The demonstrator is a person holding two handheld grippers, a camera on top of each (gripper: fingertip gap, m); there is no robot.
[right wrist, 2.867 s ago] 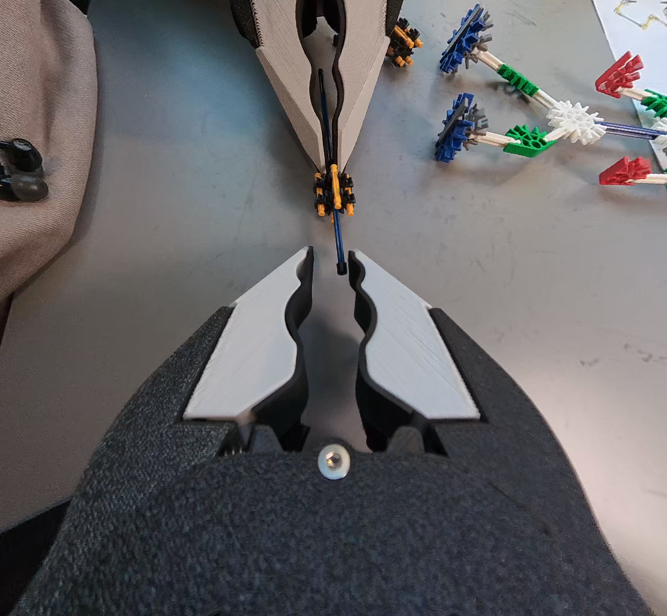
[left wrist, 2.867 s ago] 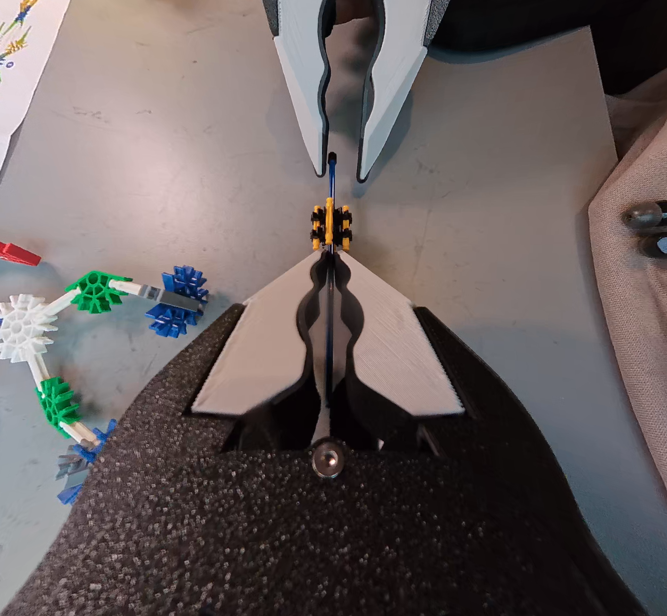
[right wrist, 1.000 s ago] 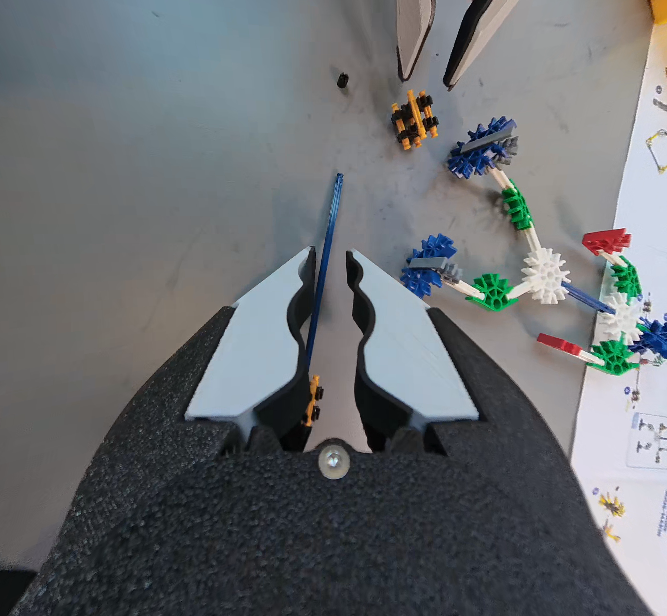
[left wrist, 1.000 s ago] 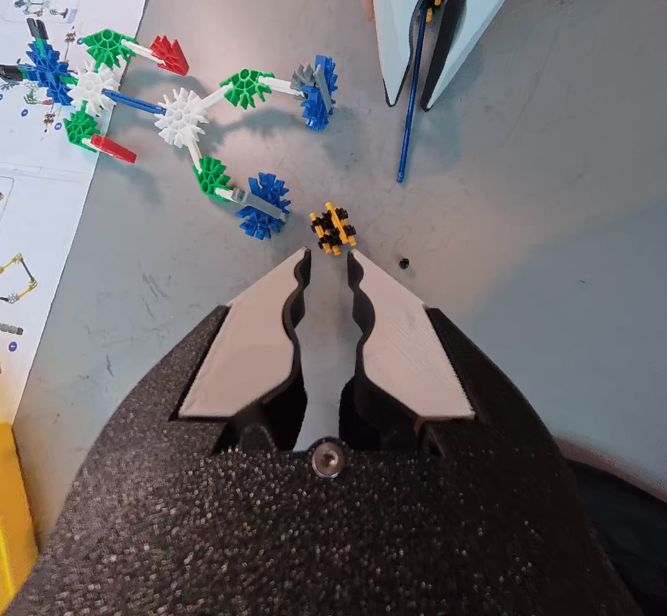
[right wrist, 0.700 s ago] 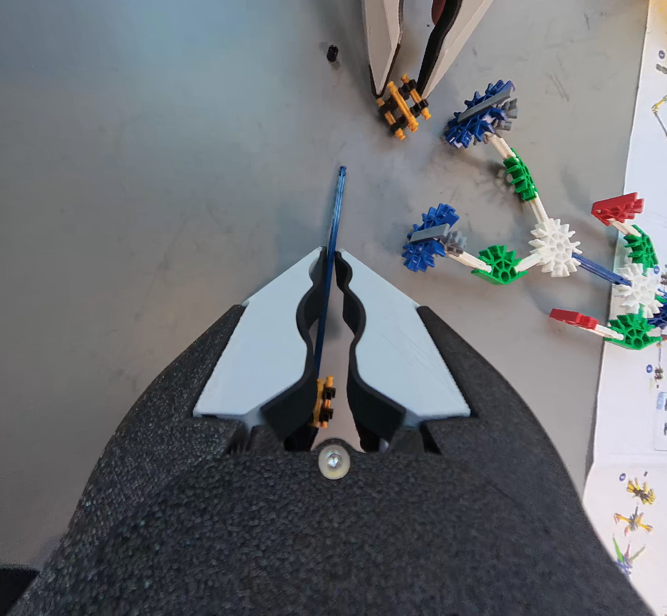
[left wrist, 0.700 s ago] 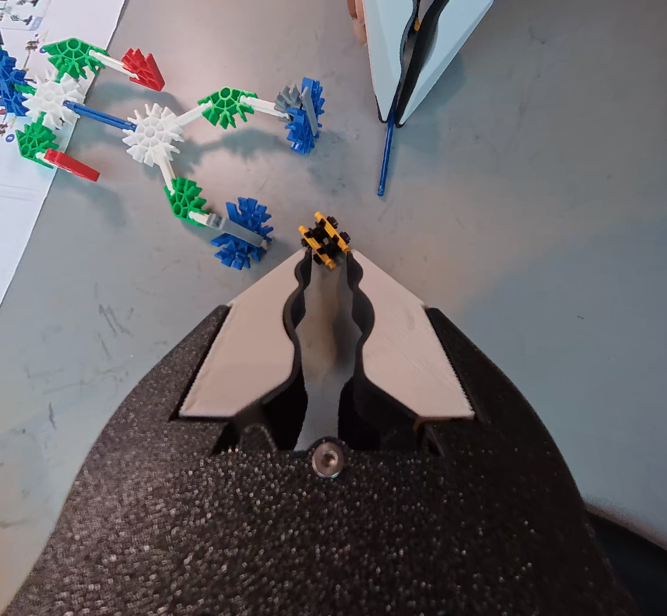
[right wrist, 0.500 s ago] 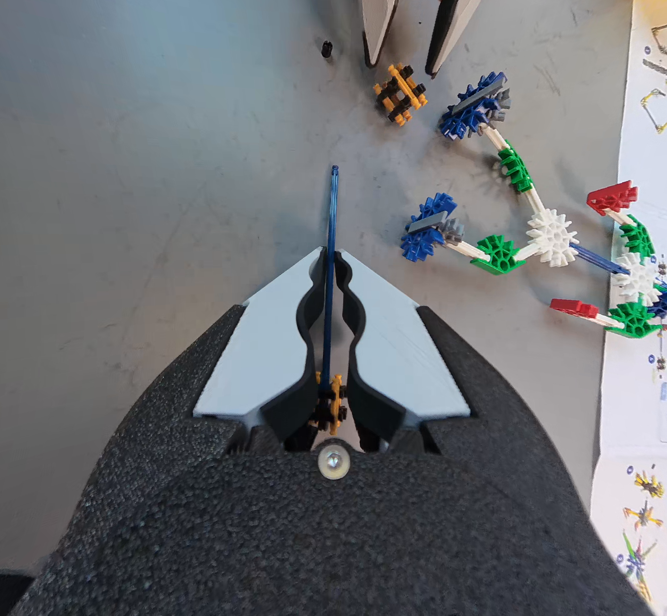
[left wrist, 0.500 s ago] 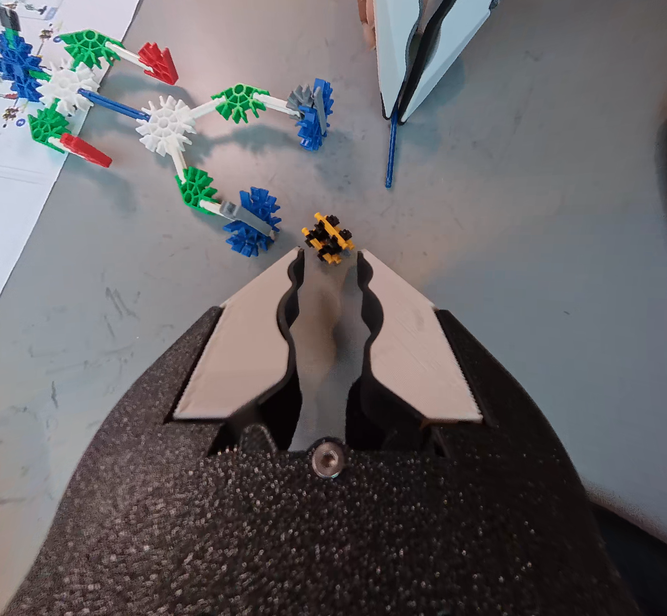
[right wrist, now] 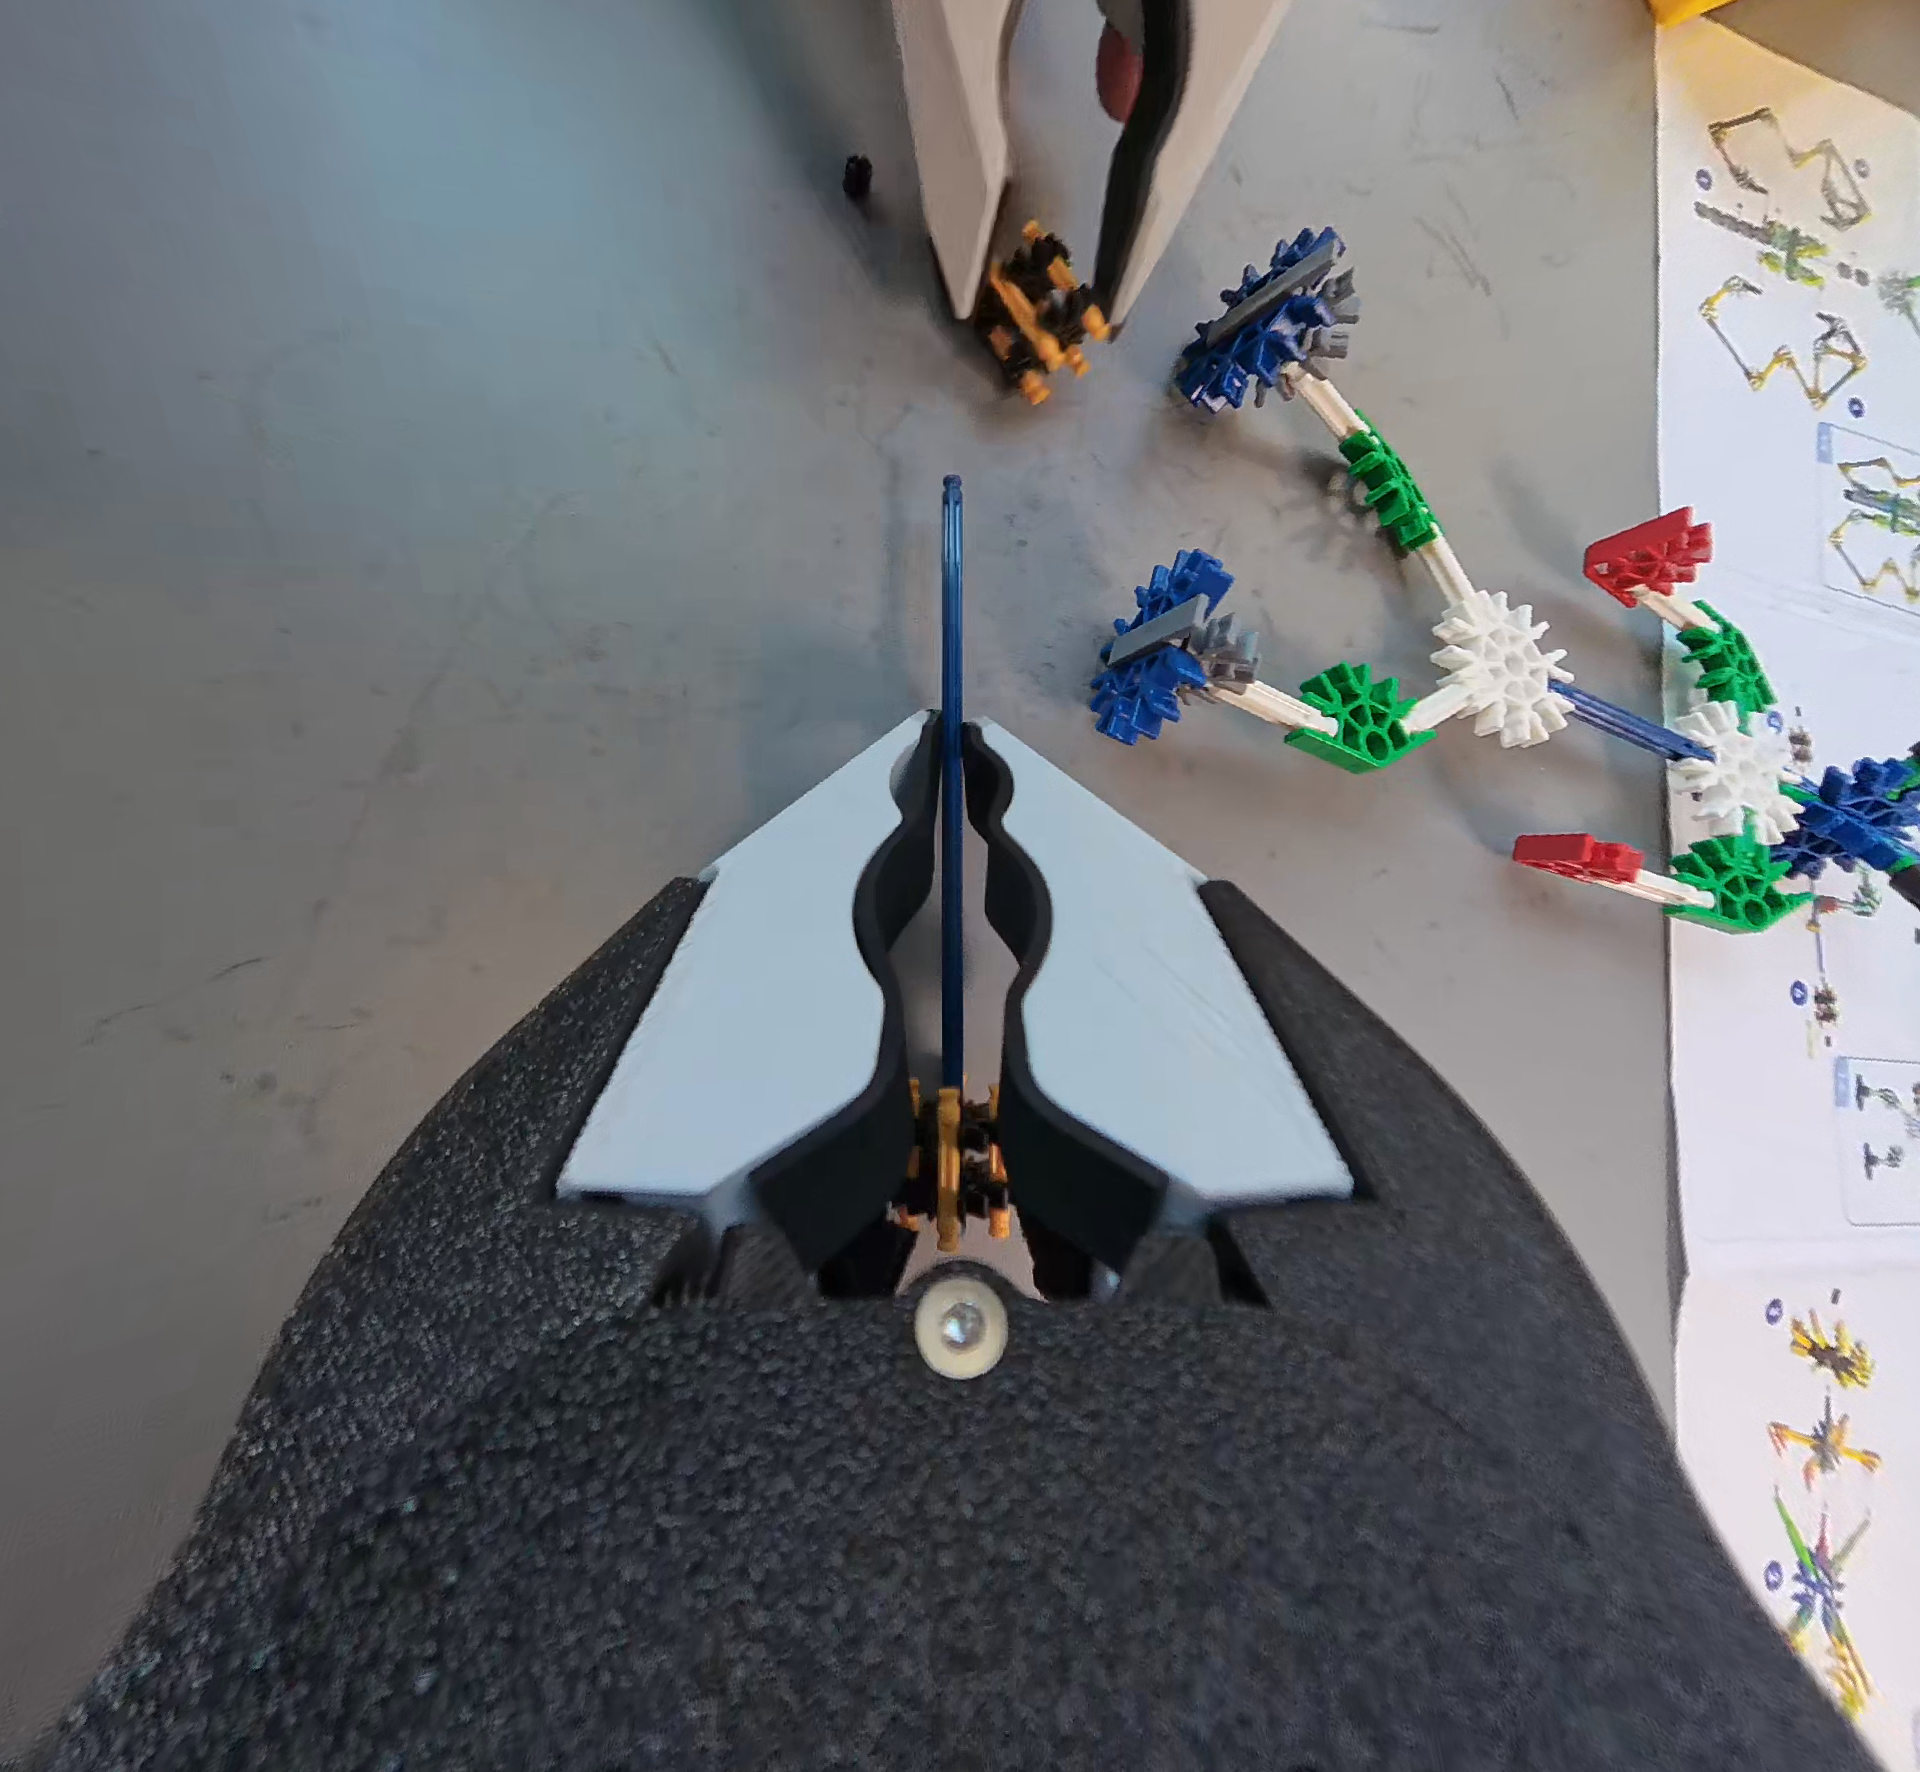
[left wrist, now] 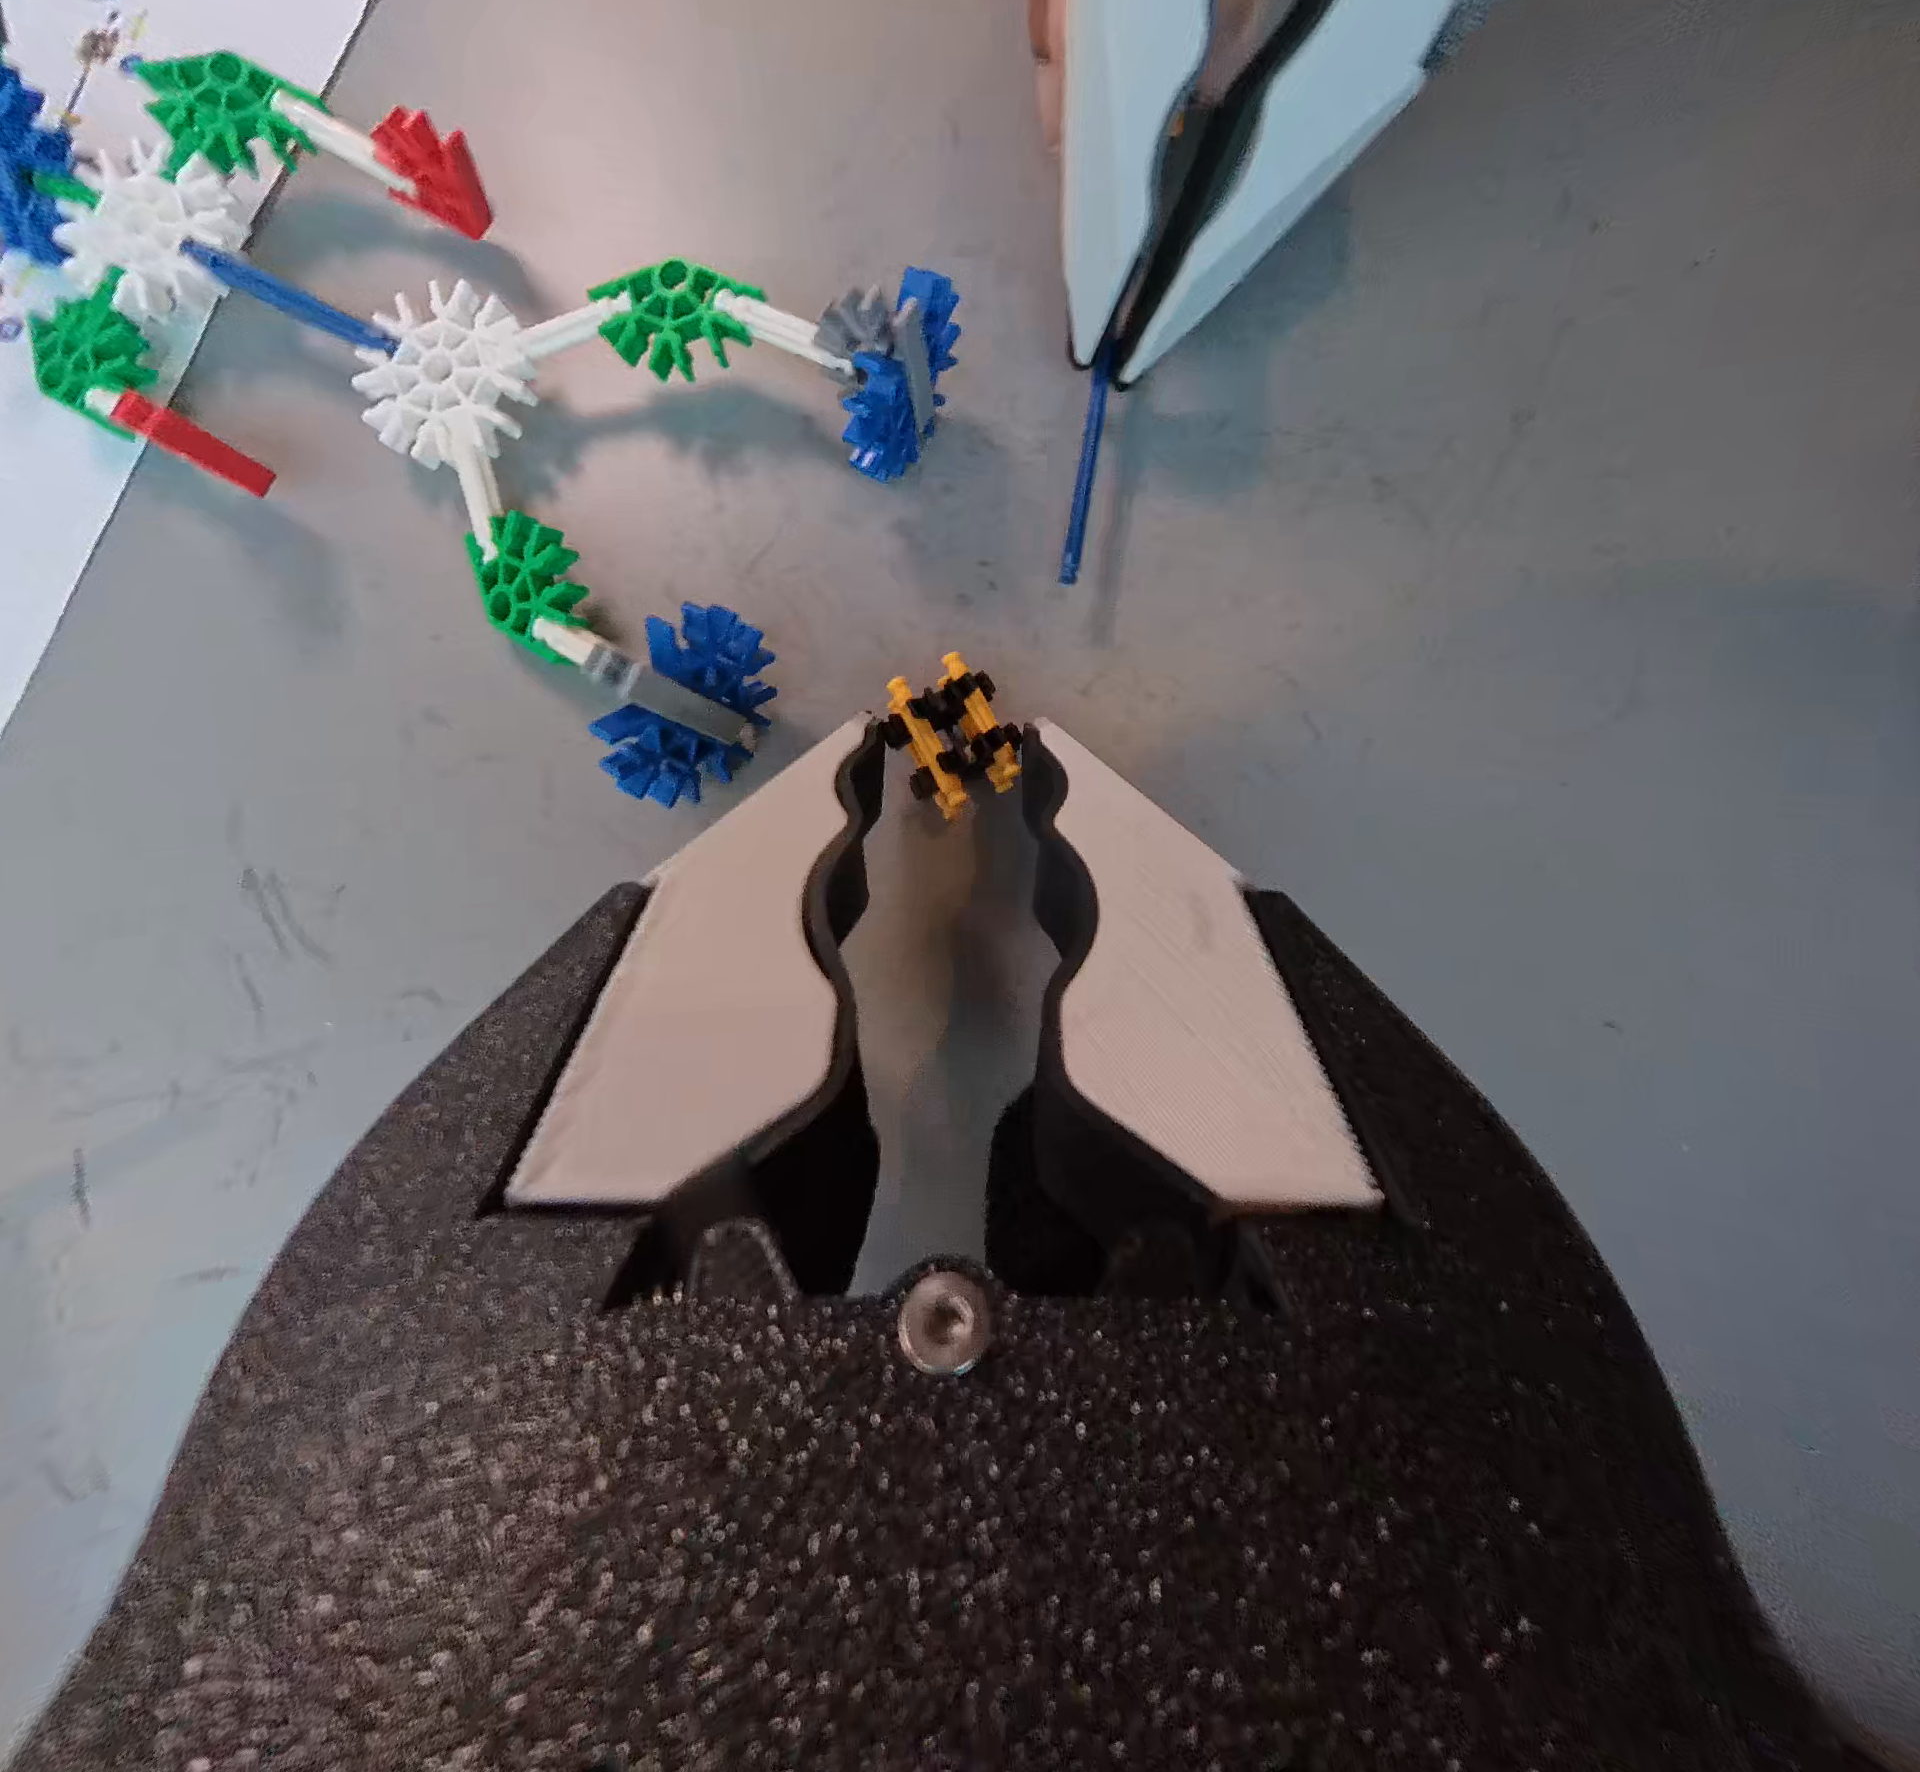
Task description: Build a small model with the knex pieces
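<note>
Left tongs (left wrist: pixel 951 735) straddle yellow-black hub (left wrist: pixel 948 731); right tongs (right wrist: pixel 951 730) pinch blue rod (right wrist: pixel 952 642)

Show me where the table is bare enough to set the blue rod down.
Bare grey table lies left of the blue rod in the right wrist view. Crowded on the other side: the colourful connector model and instruction sheet. Ahead, the left gripper brackets a yellow-black piece.

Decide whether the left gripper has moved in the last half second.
Yes. The left gripper moved forward: its jaws now flank the yellow-and-black piece, which lay just beyond their tips before.
</note>
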